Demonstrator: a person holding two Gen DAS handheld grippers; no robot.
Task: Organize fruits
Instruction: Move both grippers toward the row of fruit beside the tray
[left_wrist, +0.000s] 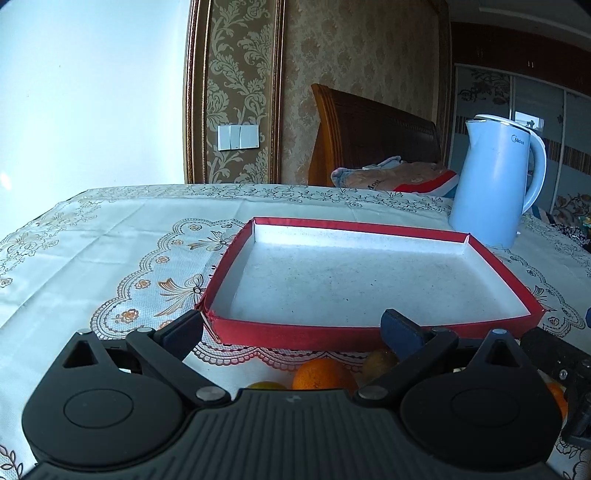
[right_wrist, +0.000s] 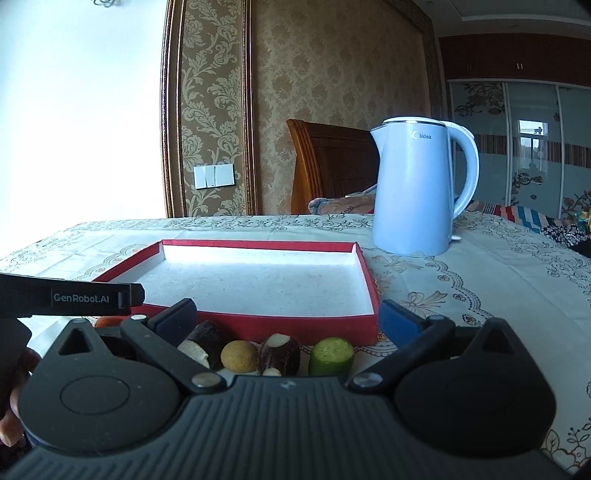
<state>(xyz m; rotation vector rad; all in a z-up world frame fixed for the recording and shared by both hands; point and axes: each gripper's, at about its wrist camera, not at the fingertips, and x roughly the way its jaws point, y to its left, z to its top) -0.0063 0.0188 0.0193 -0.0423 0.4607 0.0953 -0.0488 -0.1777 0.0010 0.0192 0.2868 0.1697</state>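
The job is only starting: the red tray (right_wrist: 258, 325) is sitting bare on the tablecloth (left_wrist: 92, 251), with no fruit in it, and all the fruit is lying in a row on the cloth just in front of the tray's near wall.

The left gripper (left_wrist: 293, 325) is hovering over the near left stretch of that row with its jaws spread wide and nothing between them; an orange (left_wrist: 319, 374) is showing just under it, with a yellowish fruit (left_wrist: 266, 386) and a brownish one (left_wrist: 378, 363) peeking out on either side. The right gripper (right_wrist: 286, 319) is likewise hanging spread and holding nothing, above two dark cut pieces with pale ends (right_wrist: 205, 341) (right_wrist: 279, 352), a small tan round fruit (right_wrist: 239, 355) and a green cut piece (right_wrist: 331, 355).

The step in hand looks like choosing a first fruit. The next move is likely calling for one gripper to be dipping down, straddling a single piece, pinching it, then lifting it over the low wall. The pieces are lying close together, so neighbours could get nudged. A blue kettle (right_wrist: 413, 192) is standing behind the tray, well apart from the fruit
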